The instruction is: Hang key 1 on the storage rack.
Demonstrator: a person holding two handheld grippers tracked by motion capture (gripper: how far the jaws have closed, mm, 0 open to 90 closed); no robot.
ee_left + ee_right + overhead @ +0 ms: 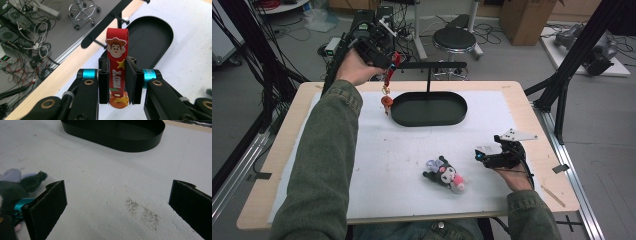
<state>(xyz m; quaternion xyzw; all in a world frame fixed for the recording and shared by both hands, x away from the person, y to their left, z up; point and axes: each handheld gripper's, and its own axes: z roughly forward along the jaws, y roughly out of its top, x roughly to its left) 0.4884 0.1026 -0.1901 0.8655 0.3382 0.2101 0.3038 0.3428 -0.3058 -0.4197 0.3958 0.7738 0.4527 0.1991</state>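
My left gripper (pixel 387 61) (pixel 117 82) is shut on a red cowboy-figure strap keychain (pixel 116 62) (pixel 391 70). I hold it up at the far left of the table, close to the left tip of a black hanger bar (pixel 432 65). An orange charm (pixel 386 101) dangles below it, just left of the stand's black oval tray (pixel 428 109). My right gripper (pixel 481 156) (pixel 117 207) rests open near the table's right edge, its jaws wide apart over bare white mat. A dark plush toy (pixel 444 174) (pixel 15 185) lies on the mat just left of it.
A white mat (pixel 402 155) covers a wooden table (pixel 287 135). Behind the table stand a black stool (pixel 454 40), cables and equipment on the floor. Black frame posts (pixel 572 55) rise at the right.
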